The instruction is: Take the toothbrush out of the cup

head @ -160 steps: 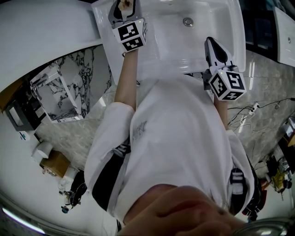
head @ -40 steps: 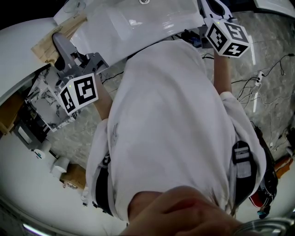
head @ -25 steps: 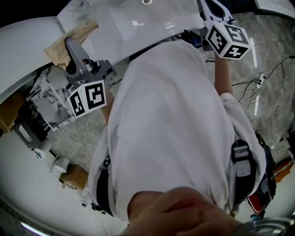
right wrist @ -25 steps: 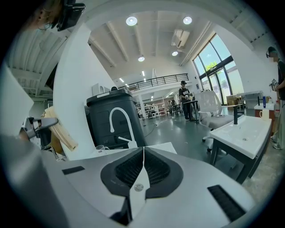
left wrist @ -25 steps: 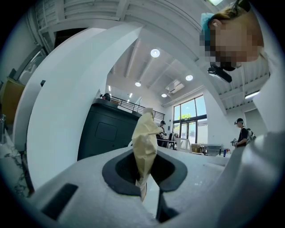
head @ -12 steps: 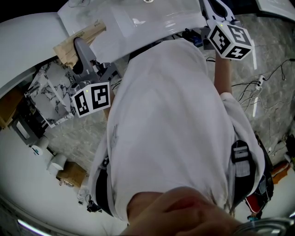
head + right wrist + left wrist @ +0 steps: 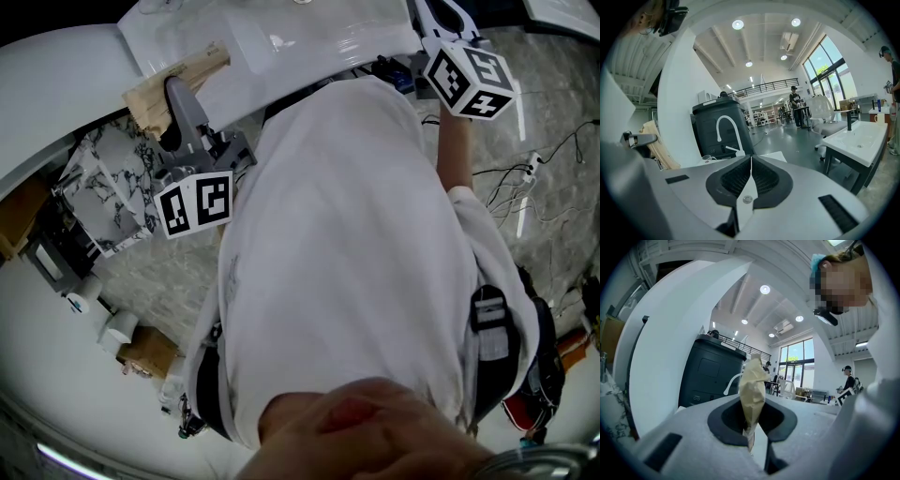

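Gripping a long tan toothbrush (image 7: 752, 380) in a crinkled, paper-like sleeve with the left tongs (image 7: 752, 411), clenched on its lower end and held level beside the glossy white ceramic basin (image 7: 309, 47), well apart from a small white cup (image 7: 708, 158), seemingly the task's own. Holding the right tongs (image 7: 750, 161) clenched on nothing, ribbed black pads pressed flat together. Risking, from here, a slip: soft thin sleeve sliding or crumpling between smooth grey jaws, with only a narrow strip caught. Risking also a knock of the long free end against the hard basin rim on a quick turn, levering it loose
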`<control>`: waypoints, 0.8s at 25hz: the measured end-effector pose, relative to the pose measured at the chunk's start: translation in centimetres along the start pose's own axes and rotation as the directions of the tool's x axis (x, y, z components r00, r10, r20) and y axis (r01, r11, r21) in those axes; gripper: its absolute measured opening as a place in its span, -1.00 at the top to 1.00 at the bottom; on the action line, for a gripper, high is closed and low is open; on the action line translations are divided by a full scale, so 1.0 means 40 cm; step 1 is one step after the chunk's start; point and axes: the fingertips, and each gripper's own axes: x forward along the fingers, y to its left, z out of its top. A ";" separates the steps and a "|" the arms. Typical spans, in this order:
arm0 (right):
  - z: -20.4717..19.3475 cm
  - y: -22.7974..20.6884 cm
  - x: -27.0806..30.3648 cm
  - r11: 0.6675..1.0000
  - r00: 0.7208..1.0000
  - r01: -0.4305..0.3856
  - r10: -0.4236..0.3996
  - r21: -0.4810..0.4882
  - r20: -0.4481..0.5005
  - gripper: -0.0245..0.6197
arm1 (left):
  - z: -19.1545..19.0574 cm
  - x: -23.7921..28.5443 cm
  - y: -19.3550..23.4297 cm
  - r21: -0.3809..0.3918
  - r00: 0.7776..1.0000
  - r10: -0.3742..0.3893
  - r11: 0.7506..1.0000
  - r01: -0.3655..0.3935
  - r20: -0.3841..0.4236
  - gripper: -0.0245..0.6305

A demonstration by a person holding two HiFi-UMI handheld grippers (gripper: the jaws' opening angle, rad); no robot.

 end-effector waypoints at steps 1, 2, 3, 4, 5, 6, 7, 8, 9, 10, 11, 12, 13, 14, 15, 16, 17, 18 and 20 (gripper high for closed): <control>0.000 0.000 0.001 1.000 1.000 0.000 0.000 0.001 0.001 0.88 | -0.001 0.000 0.001 -0.001 1.000 0.000 1.000 0.000 -0.002 0.80; 0.000 0.001 0.002 1.000 1.000 -0.001 0.001 0.003 0.002 0.88 | -0.001 0.000 0.001 -0.001 1.000 0.001 1.000 -0.001 -0.002 0.80; 0.001 0.001 0.003 1.000 1.000 -0.002 0.002 0.004 0.003 0.88 | 0.001 0.000 0.001 -0.002 1.000 0.002 1.000 -0.002 -0.002 0.80; 0.003 0.001 0.003 1.000 1.000 -0.003 0.003 0.004 0.004 0.88 | 0.003 0.000 0.001 -0.001 1.000 0.002 1.000 -0.002 0.000 0.80; 0.004 0.002 0.004 1.000 1.000 -0.005 0.005 0.005 0.005 0.88 | 0.005 -0.001 0.000 0.001 1.000 0.002 1.000 -0.002 0.002 0.80; 0.004 0.002 0.003 1.000 1.000 -0.007 0.007 0.005 0.005 0.88 | 0.007 -0.001 -0.001 0.001 1.000 0.002 1.000 -0.002 0.004 0.80; 0.005 0.002 0.003 1.000 1.000 -0.008 0.008 0.004 0.004 0.88 | 0.009 -0.001 -0.002 0.001 1.000 0.001 1.000 -0.001 0.005 0.80; 0.005 0.002 0.003 1.000 1.000 -0.009 0.009 0.005 0.004 0.88 | 0.011 -0.001 -0.003 0.001 1.000 0.000 1.000 0.000 0.006 0.80; 0.005 0.002 0.004 1.000 1.000 -0.009 0.009 0.006 0.004 0.88 | 0.013 0.000 -0.004 0.001 1.000 -0.001 1.000 0.001 0.008 0.80; 0.004 0.001 0.004 1.000 1.000 -0.009 0.009 0.007 0.004 0.88 | 0.015 0.001 -0.005 0.001 1.000 -0.003 1.000 0.003 0.009 0.80; 0.003 0.000 0.004 1.000 1.000 -0.009 0.009 0.007 0.004 0.88 | 0.017 0.001 -0.006 0.002 1.000 -0.004 1.000 0.004 0.011 0.80; 0.002 -0.001 0.004 1.000 1.000 -0.008 0.008 0.007 0.003 0.88 | 0.018 0.002 -0.006 0.002 1.000 -0.006 1.000 0.006 0.012 0.80; 0.001 -0.002 0.004 1.000 1.000 -0.007 0.007 0.007 0.002 0.88 | 0.018 0.003 -0.005 0.002 1.000 -0.006 1.000 0.006 0.013 0.80; 0.001 -0.002 0.004 1.000 1.000 -0.006 0.006 0.007 0.001 0.88 | 0.018 0.004 -0.005 0.002 1.000 -0.007 1.000 0.007 0.013 0.80; 0.001 -0.001 0.005 1.000 1.000 -0.005 0.005 0.007 0.001 0.88 | 0.018 0.005 -0.004 0.001 1.000 -0.008 1.000 0.008 0.011 0.80; 0.002 -0.001 0.005 1.000 1.000 -0.004 0.004 0.007 0.002 0.88 | 0.017 0.005 -0.003 0.001 1.000 -0.009 1.000 0.009 0.010 0.80; 0.002 0.000 0.004 1.000 1.000 -0.003 0.003 0.007 0.003 0.88 | 0.018 0.005 -0.002 0.001 1.000 -0.010 1.000 0.010 0.009 0.80; 0.003 0.001 0.004 1.000 1.000 -0.002 0.002 0.008 0.004 0.88 | 0.018 0.005 -0.002 0.000 1.000 -0.012 1.000 0.012 0.008 0.80; 0.001 0.002 0.003 1.000 1.000 -0.001 0.001 0.009 0.004 0.88 | 0.017 0.006 -0.003 0.000 1.000 -0.015 1.000 0.015 0.008 0.80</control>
